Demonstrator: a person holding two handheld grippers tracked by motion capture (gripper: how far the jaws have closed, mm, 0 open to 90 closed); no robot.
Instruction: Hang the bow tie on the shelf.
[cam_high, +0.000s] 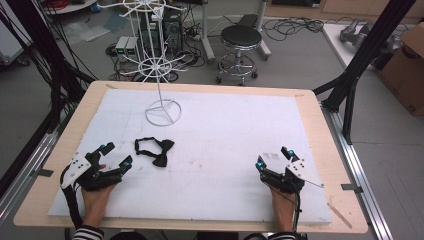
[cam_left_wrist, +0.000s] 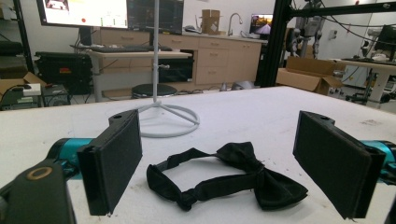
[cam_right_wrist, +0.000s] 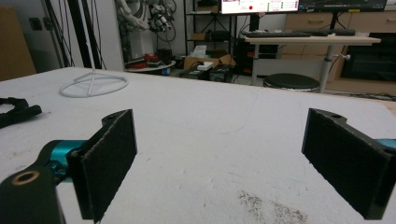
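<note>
1. On the bench (cam_high: 320, 210), a white sheet (cam_high: 225, 130) covers most of the wooden top, and a black bow tie (cam_high: 155, 150) lies flat on it at about 9 o'clock from the sheet's middle.
2. The bow tie's strap curls into a loop on the side away from the person, with the knotted bow on the nearer side, as the high view shows.
3. The left tool (cam_high: 115, 155) rests low on the sheet at 8 o'clock, held by the person's left hand (cam_high: 95, 197). Its jaws stand wide apart and grasp nothing.
4. In the left gripper view the bow tie (cam_left_wrist: 224, 175) lies on the sheet just ahead of the left tool (cam_left_wrist: 233, 168), in line with the gap between the two black pads and touching neither.
5. From that tool, the bow tie sits at about 2 o'clock in the high view, near but apart.
6. The right tool (cam_high: 273, 156) rests at 4 o'clock on the sheet, held by the person's right hand (cam_high: 282, 210). It is well apart from the bow tie.
7. The right gripper view shows the right tool (cam_right_wrist: 219, 163) released, with bare sheet between its pads; the bow tie (cam_right_wrist: 16, 112) shows at the left edge, far off.
8. A white wire stand (cam_high: 162, 111) rises from its ring base at 11 o'clock on the sheet, beyond the bow tie and not touching it.
</note>
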